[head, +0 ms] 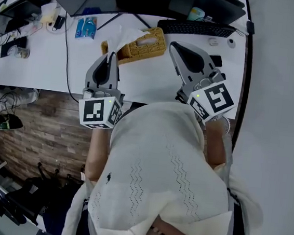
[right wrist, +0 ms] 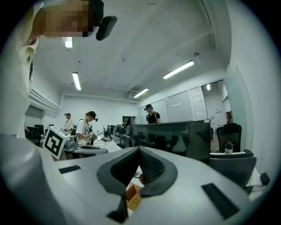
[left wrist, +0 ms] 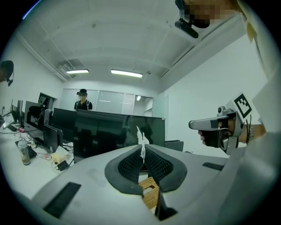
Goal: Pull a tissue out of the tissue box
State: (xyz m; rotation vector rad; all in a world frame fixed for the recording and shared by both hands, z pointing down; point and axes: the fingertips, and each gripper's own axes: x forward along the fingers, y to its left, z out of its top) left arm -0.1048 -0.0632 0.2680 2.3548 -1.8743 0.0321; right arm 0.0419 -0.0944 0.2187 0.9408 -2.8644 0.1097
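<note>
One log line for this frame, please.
left gripper: shut on tissue | right gripper: shut, empty | tissue box: on desk

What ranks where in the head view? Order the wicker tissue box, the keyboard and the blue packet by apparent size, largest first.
1. wicker tissue box and keyboard: too alike to rank, and the keyboard lies farther from the camera.
2. blue packet: clearly the smallest.

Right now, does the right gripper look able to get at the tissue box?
Probably yes. The tissue box lies on the table close beside the right gripper, whose jaws are shut, with nothing between. The left gripper, pinching the tissue, is at the box's other side.
</note>
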